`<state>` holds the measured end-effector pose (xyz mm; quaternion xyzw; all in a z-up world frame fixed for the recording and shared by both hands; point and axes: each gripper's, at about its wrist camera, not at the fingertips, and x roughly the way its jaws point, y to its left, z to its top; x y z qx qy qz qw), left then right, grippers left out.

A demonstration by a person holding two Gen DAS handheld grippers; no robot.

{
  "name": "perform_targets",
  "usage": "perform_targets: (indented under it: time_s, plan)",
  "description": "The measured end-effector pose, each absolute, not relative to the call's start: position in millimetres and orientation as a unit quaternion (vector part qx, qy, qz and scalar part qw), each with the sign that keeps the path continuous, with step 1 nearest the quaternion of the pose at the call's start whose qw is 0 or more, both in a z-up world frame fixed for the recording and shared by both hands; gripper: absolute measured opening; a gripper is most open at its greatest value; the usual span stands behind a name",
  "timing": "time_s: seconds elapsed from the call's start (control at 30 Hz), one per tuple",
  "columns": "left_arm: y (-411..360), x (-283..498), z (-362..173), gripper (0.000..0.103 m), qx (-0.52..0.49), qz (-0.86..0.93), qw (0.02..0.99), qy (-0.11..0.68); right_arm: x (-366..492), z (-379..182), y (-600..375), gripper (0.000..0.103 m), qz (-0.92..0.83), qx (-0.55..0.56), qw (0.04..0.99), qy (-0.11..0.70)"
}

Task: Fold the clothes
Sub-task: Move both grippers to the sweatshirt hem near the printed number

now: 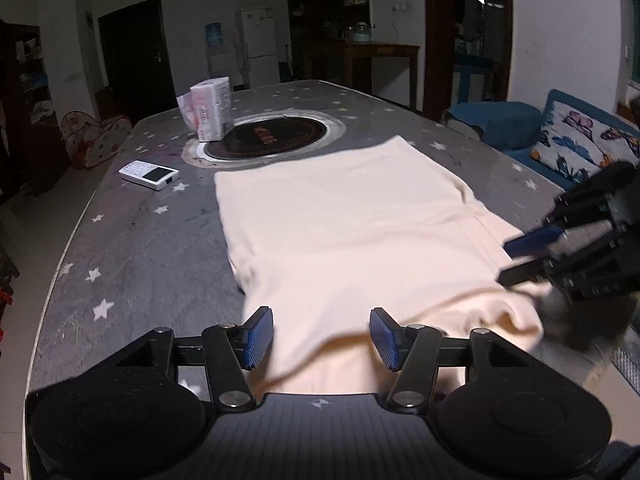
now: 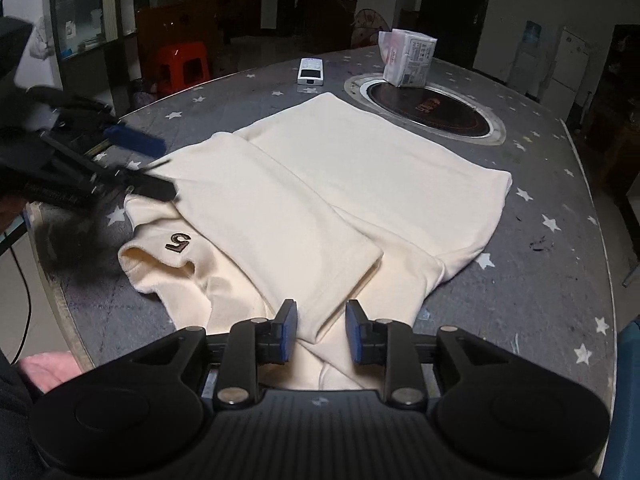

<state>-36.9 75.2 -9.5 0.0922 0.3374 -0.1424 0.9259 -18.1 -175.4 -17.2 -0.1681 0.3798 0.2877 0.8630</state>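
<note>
Grey star-print table (image 2: 532, 280) in a dim room carries a cream garment (image 2: 320, 184), partly folded, lying flat at the near edge. Left gripper (image 1: 321, 338) has jaws wide with nothing pinched, cloth just beneath; right gripper (image 2: 321, 330) has jaws narrow but apart, over a fold, gripping nothing. Beyond the garment: inset round burner (image 2: 432, 112), tissue pack (image 2: 408, 58) on its rim, white remote (image 2: 310, 72) beside it.

Bare table (image 2: 540, 280) lies around the shirt (image 2: 360, 168); remote (image 2: 310, 71) and tissue pack (image 2: 408, 58) stand beyond it.
</note>
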Motion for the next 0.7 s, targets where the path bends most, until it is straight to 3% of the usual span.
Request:
perform_targets:
  time_s: [0.37,0.7]
  plan:
    - [74,-67,-4,0.058,0.135,-0.197,0.916,0.322,-36,-4,-173,0.028,0.278,-0.185,0.867,0.369]
    - [51,-76,-29,0.058,0.214,-0.270,0.891,0.294,-51,-5,-175,0.044,0.300,-0.217,0.853,0.369]
